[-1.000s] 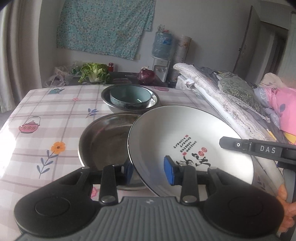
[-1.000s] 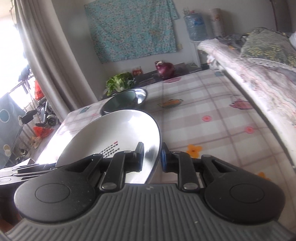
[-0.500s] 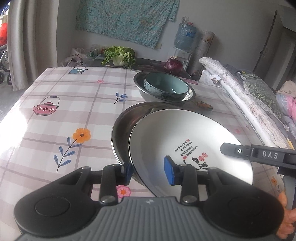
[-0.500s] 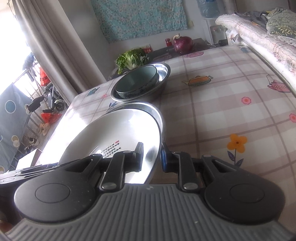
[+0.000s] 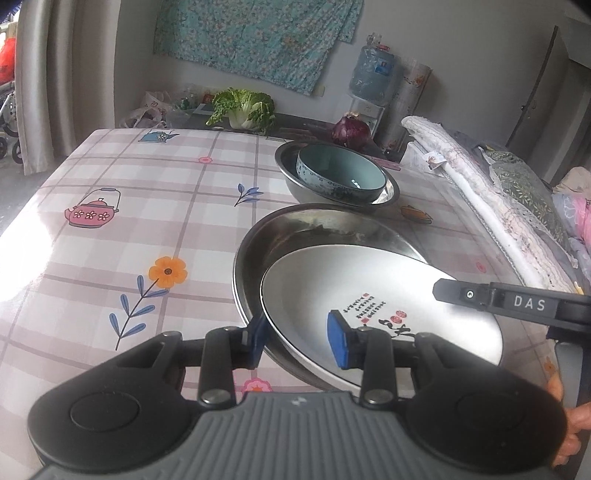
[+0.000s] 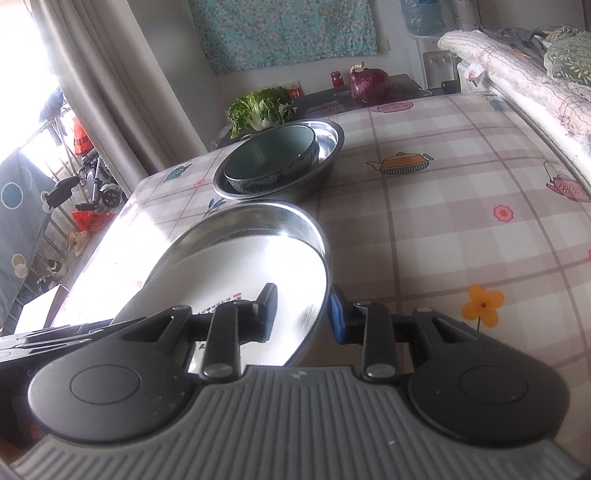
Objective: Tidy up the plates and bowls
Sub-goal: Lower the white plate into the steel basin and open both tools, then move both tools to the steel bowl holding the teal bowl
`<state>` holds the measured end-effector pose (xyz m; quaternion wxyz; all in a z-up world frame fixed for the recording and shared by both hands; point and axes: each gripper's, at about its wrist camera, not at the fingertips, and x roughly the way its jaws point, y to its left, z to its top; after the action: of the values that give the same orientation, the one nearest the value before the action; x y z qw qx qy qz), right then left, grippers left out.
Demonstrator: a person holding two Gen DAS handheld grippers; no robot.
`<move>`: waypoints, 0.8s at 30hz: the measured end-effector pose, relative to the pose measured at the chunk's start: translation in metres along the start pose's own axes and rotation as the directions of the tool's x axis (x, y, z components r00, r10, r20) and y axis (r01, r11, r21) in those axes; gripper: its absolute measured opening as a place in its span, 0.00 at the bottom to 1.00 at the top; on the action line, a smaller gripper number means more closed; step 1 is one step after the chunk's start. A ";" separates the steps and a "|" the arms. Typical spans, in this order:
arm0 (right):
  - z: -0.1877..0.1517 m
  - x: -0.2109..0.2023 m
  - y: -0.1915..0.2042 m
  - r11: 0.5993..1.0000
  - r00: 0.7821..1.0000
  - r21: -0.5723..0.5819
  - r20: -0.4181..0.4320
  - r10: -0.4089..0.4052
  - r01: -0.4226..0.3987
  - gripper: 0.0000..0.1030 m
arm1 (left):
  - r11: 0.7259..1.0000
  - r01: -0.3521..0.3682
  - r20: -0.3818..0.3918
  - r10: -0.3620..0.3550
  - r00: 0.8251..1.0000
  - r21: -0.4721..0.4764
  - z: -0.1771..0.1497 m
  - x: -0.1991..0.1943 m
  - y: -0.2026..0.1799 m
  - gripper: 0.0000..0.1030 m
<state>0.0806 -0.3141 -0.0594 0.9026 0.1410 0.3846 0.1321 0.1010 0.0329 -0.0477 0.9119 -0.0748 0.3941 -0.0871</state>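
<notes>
The white plate (image 5: 369,291) with red and black lettering sits tilted over the steel plate (image 5: 295,229), its far edge down inside the steel rim and its near edge raised. Both grippers straddle it. The left gripper (image 5: 299,341) has one blue pad under the rim and one above the plate face, with a clear gap showing, so the jaws look released, not clenched. The right gripper (image 6: 301,314) likewise spans the opposite rim with its pads apart from the china; it appears slack too, though the glare on the plate makes contact hard to judge.

The likely trouble: if either gripper withdraws at a slant, a pad could catch the rim and drag the white plate off centre, leaving it propped on the steel lip. It could also drop the last bit with a clatter (china on steel is slippery), and a chip is possible. The two grippers are close together at the near edge, so they could knock each other on the way out.

Beyond, a teal bowl (image 5: 341,177) is nested in a steel bowl (image 5: 388,192), just behind the steel plate.

The table (image 5: 147,206) wears a glossy checked cloth printed with teapots and flowers. Past it are a leafy cabbage (image 5: 242,107), a red onion (image 5: 351,127), a water dispenser (image 5: 371,79), a floral wall hanging (image 5: 255,33), curtains at the left and piled bedding (image 5: 498,192) at the right.
</notes>
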 end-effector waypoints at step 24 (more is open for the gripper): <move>-0.014 -0.032 -0.010 0.999 0.997 0.047 0.068 0.023 -0.026 0.69 | 0.998 -0.010 0.037 0.008 0.999 0.063 -0.003 -0.013 -0.018 0.70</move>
<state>0.0502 -0.3327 -0.0511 0.9098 0.1714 0.3553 0.1291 0.0886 0.0183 -0.0366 0.9212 -0.0459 0.3748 -0.0939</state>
